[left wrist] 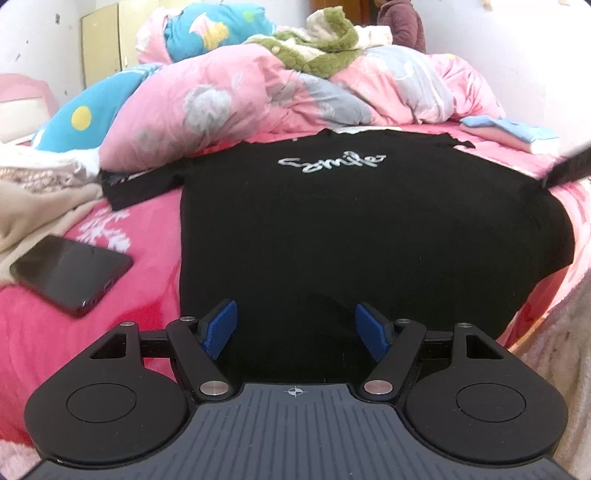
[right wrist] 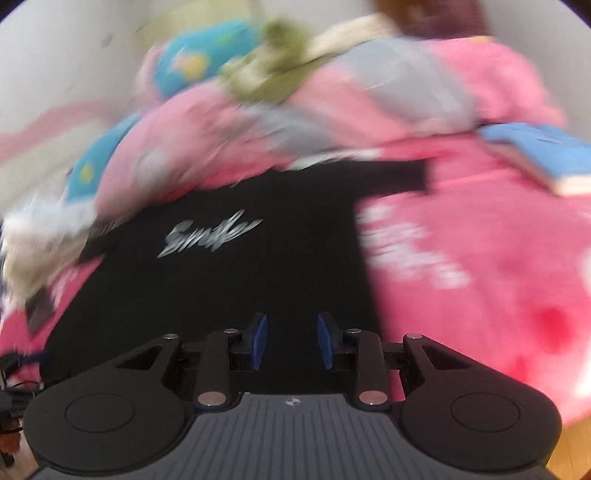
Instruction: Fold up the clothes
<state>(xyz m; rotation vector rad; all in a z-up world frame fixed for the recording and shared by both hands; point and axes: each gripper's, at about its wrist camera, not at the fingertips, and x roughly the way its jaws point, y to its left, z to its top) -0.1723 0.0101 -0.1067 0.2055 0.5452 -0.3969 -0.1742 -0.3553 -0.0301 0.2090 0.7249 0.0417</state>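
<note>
A black T-shirt (left wrist: 332, 229) with white script lettering lies spread flat on the pink bedspread (left wrist: 147, 236), sleeves out to both sides. My left gripper (left wrist: 295, 314) hovers over the shirt's near hem, its blue pads wide apart and nothing between them. The right wrist view is blurred. It shows the same T-shirt (right wrist: 240, 288) from the right, and my right gripper (right wrist: 290, 325) over its near right part. The jaws there stand a little apart, with only the shirt's surface seen through the gap.
A dark phone (left wrist: 70, 273) lies left of the shirt beside a beige blanket (left wrist: 37, 206). A heaped pink quilt (left wrist: 240, 99) topped by a green fleece garment (left wrist: 317, 48) borders the far side. Folded blue cloth (left wrist: 513, 129) sits far right. A person (left wrist: 402, 22) is behind the bed.
</note>
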